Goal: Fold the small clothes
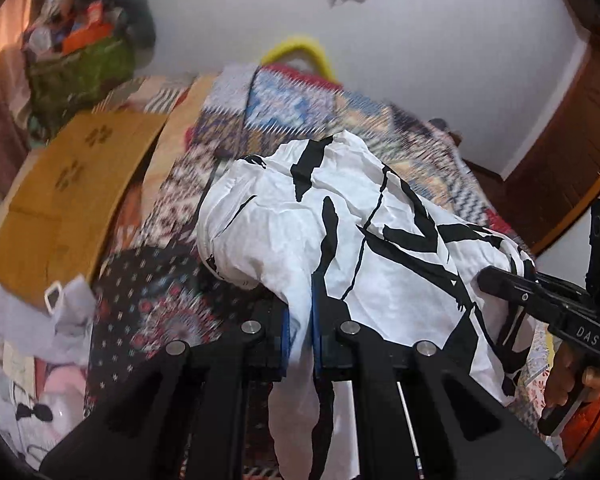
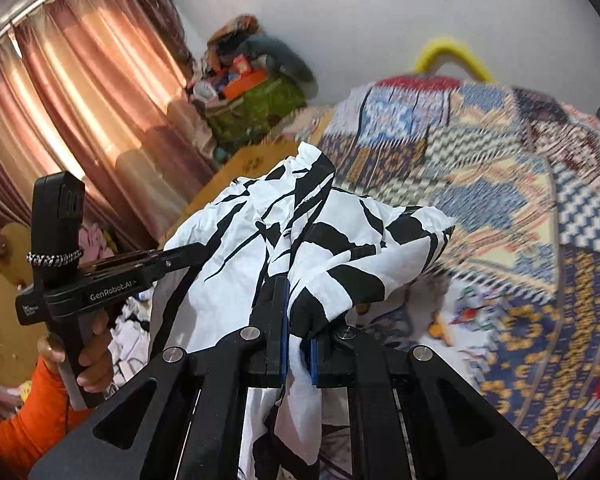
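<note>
Left gripper (image 1: 300, 344) and right gripper (image 2: 298, 354) each pinch an edge of the black-and-white garment (image 1: 340, 232), held above the bed (image 2: 520, 240), probably to spread it.

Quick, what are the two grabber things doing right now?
Left gripper: closed, holding the black-and-white garment.
Right gripper: closed, holding the same garment.

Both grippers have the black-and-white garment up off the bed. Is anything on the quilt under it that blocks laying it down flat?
Nothing visible blocks it. The garment hangs from the left gripper and right gripper; the patterned quilt beyond looks bare, though blurred and partly hidden by cloth.
</note>
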### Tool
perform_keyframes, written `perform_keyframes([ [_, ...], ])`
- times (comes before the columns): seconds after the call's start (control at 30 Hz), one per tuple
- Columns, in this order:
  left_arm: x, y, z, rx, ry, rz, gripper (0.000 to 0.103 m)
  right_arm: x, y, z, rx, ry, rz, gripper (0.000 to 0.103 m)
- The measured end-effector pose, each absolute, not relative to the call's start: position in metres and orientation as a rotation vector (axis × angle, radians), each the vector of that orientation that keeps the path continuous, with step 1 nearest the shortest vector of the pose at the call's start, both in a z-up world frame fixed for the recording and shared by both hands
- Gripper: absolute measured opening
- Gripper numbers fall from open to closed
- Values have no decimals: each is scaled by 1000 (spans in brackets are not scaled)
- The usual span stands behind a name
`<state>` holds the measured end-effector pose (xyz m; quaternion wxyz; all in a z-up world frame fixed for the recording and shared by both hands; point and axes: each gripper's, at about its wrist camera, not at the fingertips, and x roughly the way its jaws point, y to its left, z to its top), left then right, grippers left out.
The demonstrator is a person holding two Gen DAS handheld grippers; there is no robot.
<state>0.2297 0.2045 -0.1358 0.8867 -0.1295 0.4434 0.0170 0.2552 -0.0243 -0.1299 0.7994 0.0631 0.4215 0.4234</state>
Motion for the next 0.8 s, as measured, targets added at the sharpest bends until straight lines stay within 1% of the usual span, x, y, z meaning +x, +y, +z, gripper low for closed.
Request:
perform_keyframes([
  [0.27, 240, 244, -207, -351, 1074, 78, 9, 264, 15, -182, 61, 1042, 873, 7],
  [0.37, 238, 248, -223, -382, 1098, 74, 10, 265, 20, -192, 37, 1065, 844, 11],
  [0.43, 236, 250, -231, -392, 1105, 69, 11, 265, 18, -197, 16, 1074, 824, 11],
  [0.53, 232, 249, -240, -378, 1120, 75, 20, 265, 13, -205, -8, 1106, 794, 14],
  [0.57, 229, 248, -242, -365, 1122, 80, 27, 264, 12, -206, -15, 1118, 787, 16],
  [0.6, 225, 247, -244, -357, 1123, 85, 36, 261, 10, -207, -20, 1129, 785, 23],
  [0.63, 222, 245, -244, -352, 1124, 86, 40, 259, 7, -208, -26, 1137, 785, 31],
  [0.67, 218, 244, -245, -348, 1123, 87, 45, 256, 5, -208, -31, 1142, 785, 34],
  [0.7, 214, 243, -246, -346, 1124, 84, 46, 251, 3, -207, -41, 1142, 791, 38],
  [0.8, 199, 239, -249, -336, 1133, 83, 48, 236, -1, -205, -90, 1123, 799, 39],
])
